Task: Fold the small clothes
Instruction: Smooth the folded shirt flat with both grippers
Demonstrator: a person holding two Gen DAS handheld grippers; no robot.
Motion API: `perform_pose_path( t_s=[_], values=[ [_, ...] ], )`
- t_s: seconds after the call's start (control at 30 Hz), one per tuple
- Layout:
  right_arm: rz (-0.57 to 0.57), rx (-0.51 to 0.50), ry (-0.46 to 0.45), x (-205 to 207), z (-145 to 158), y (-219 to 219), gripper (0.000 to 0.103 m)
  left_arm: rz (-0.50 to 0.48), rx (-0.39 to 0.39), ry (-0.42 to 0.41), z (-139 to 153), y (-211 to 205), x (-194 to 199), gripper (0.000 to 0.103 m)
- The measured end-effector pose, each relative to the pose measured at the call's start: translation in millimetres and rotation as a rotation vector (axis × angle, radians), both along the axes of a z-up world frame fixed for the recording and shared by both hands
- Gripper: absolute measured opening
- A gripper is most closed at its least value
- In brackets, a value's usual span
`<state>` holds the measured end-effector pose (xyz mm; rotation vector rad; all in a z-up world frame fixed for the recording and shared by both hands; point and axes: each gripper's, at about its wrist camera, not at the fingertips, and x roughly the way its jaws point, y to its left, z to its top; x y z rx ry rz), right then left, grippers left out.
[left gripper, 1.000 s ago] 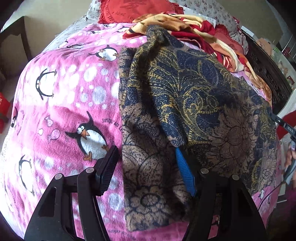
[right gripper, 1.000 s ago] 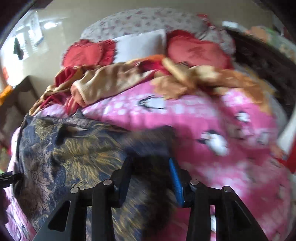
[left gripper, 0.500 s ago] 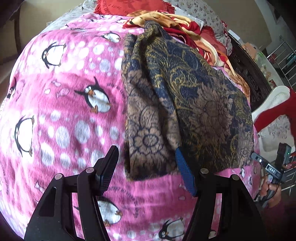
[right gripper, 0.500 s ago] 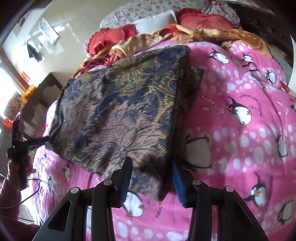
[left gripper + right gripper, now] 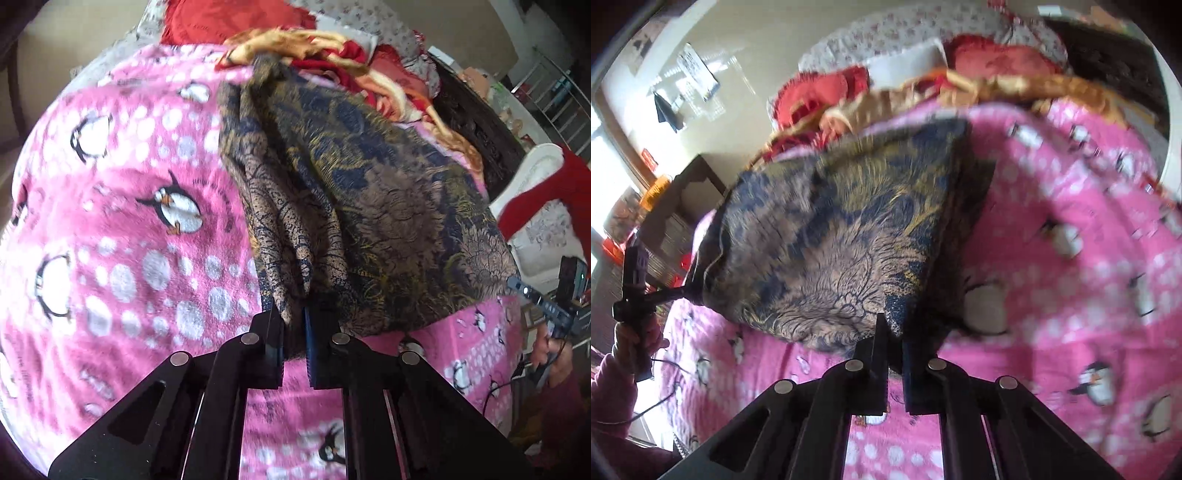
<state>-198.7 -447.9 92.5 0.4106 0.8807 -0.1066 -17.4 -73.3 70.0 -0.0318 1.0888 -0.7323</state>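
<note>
A navy and gold patterned garment (image 5: 369,192) lies folded lengthwise on the pink penguin blanket (image 5: 122,221). My left gripper (image 5: 293,317) is shut on its near left corner, with the cloth bunched between the pads. In the right wrist view the same garment (image 5: 842,236) shows, and my right gripper (image 5: 894,332) is shut on its near right corner. The left gripper (image 5: 683,291) also appears there, pinching the far left corner. The near edge hangs lifted between both grippers.
Rumpled red and gold cloths (image 5: 332,51) and red pillows (image 5: 1001,62) lie at the head of the bed. A dark wooden bed frame (image 5: 476,122) runs along the right. A white chair with red cloth (image 5: 535,192) stands beside it.
Both grippers were open around the garment's near edge; now both have shut on its corners. The cloth has bunched and lifted at the near edge.
</note>
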Motion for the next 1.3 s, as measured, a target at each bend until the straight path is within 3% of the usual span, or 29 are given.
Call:
perform_pose_path(
  t_s=[0.1,0.17,0.3,0.4,0.43,0.57,0.67,0.77,0.93,1.0,1.1,1.17,1.3],
  values=[
    [0.009,-0.02,-0.011,-16,20,-8,0.004,-0.024,-0.024,-0.018,15,9,-18,0.007],
    [0.009,-0.039,0.012,-22,20,-11,0.004,-0.049,-0.001,-0.017,8,10,-32,0.007],
    [-0.028,-0.024,0.121,-28,-21,-21,0.004,-0.055,0.094,0.028,-34,6,-47,0.007],
    [-0.043,-0.011,0.185,-27,-42,-24,0.006,-0.038,0.094,0.027,-36,8,-50,0.007],
    [-0.058,-0.024,0.182,-27,-37,-24,0.009,-0.043,0.085,0.024,-29,10,-51,0.008],
    [-0.083,-0.163,0.118,-24,4,-17,0.036,-0.022,0.107,-0.046,-1,17,-53,0.021],
    [-0.05,-0.184,0.023,-2,32,-4,0.039,0.015,0.104,-0.091,13,15,-49,0.027],
    [0.04,-0.186,-0.044,42,39,21,0.038,0.035,0.115,-0.123,12,0,-47,0.038],
    [0.141,-0.21,-0.055,127,12,54,0.037,0.09,0.212,-0.126,-15,-27,-41,0.038],
    [0.145,-0.276,-0.045,158,-1,61,0.036,0.115,0.24,-0.115,-26,-30,-35,0.039],
    [0.118,-0.336,-0.005,194,-21,56,0.033,0.156,0.24,-0.079,-37,-31,-27,0.048],
    [0.093,-0.306,-0.01,207,-28,45,0.033,0.164,0.236,-0.082,-39,-31,-24,0.05],
    [0.088,-0.35,-0.044,214,-22,49,0.033,0.17,0.236,-0.085,-41,-31,-23,0.053]
  ],
)
